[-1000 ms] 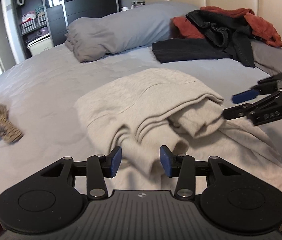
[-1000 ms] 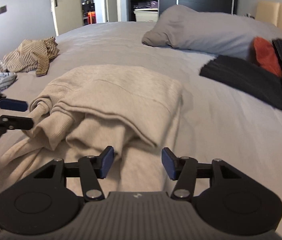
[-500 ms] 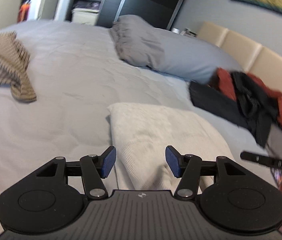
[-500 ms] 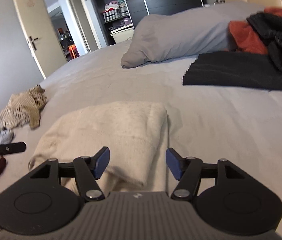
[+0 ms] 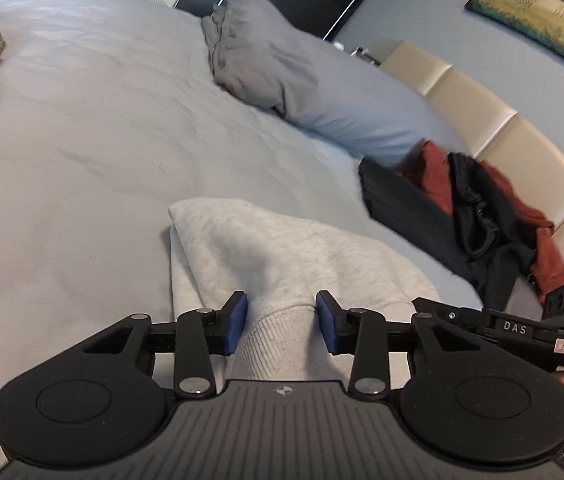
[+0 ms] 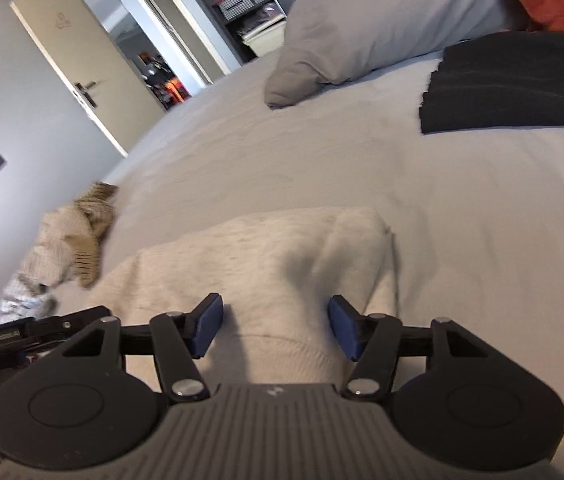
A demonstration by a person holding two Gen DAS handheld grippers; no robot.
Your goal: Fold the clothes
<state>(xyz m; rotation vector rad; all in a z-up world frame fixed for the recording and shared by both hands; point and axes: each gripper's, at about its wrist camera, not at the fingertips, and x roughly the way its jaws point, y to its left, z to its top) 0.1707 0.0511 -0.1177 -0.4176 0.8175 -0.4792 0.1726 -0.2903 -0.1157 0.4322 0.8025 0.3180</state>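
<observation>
A cream sweatshirt [image 5: 266, 248] lies folded on the grey bed [image 5: 82, 160], close in front of both grippers. My left gripper [image 5: 282, 322] has its blue pads pressed against a bunched fold of the ribbed hem, and the cloth creases upward between them. My right gripper [image 6: 276, 326] stands wide open over the same sweatshirt [image 6: 250, 256]; the hem lies between its fingers without touching the pads. Each gripper shows at the edge of the other's view: the right gripper [image 5: 501, 326] and the left gripper [image 6: 34, 332].
A grey pillow [image 5: 301, 76] lies across the far side of the bed. A heap of black and rust clothes [image 5: 473, 216] sits by the beige headboard [image 5: 481, 112], with a flat black garment [image 6: 513, 84] beside it. A striped garment [image 6: 70, 248] lies crumpled at the bed's left edge.
Both grippers have dropped low and close onto the sweatshirt's near hem, and both views have swung and tilted. The left gripper's pads have closed in on the hem; the right stays wide.
</observation>
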